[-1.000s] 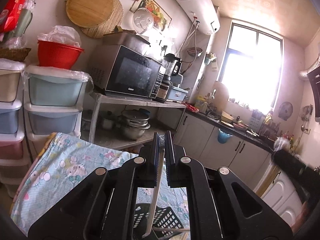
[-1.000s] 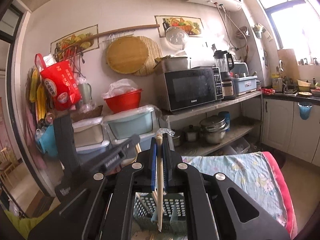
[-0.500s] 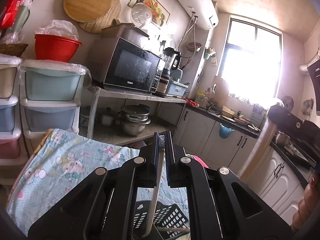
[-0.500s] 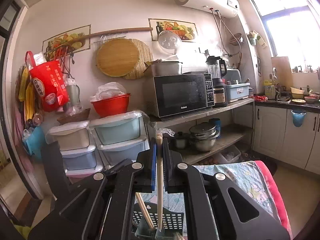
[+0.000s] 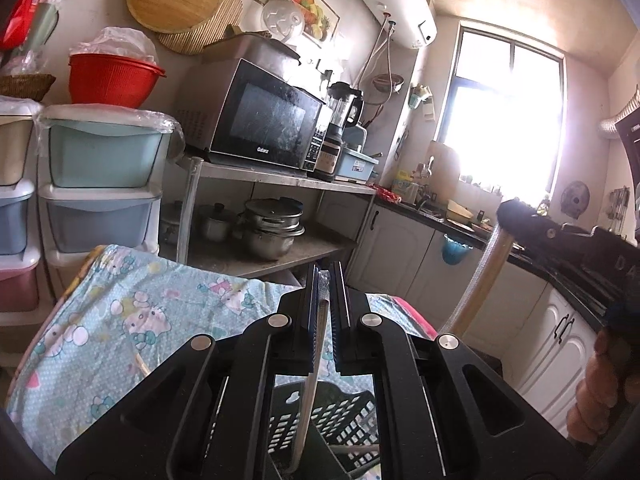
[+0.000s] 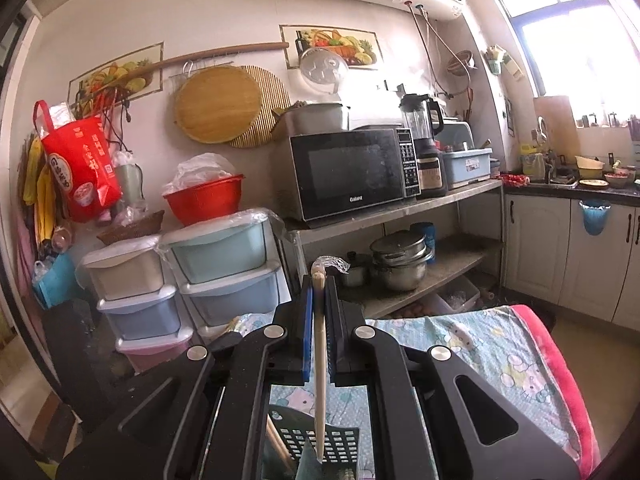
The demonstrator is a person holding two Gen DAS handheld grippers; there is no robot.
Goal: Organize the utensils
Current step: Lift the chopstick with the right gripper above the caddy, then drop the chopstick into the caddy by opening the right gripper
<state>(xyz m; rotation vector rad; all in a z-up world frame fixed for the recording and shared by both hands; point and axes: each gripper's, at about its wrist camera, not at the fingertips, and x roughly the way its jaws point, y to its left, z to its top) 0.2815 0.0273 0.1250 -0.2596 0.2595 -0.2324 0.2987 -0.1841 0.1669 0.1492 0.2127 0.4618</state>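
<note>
Left hand-held gripper (image 5: 323, 320): closed on a wrapped chopstick (image 5: 310, 384), bottom centre of the left wrist view.
Left chopstick axis: nearly upright, leaning slightly, lower end down over the dark slotted basket (image 5: 340, 420) at the bottom edge.
Right hand-held gripper (image 6: 319, 328): clamped on a pale chopstick (image 6: 320, 380), bottom centre of the right wrist view.
Right chopstick axis: vertical, plastic wrap at its top end, lower tip in front of the teal slotted holder (image 6: 324, 446).
Inside holder: other sticks lean at lower left.
Underneath: worktop covered by a blue cartoon-print cloth (image 5: 120, 320).
Beside, left view: the other gripper and a hand at the right edge, with its stick slanting.
Behind: stacked pastel drawers (image 6: 224, 264) at left, steel rack with pots (image 6: 400, 260), microwave (image 6: 352, 172) on top.
Farthest: round boards on the wall, bright window at upper right.
</note>
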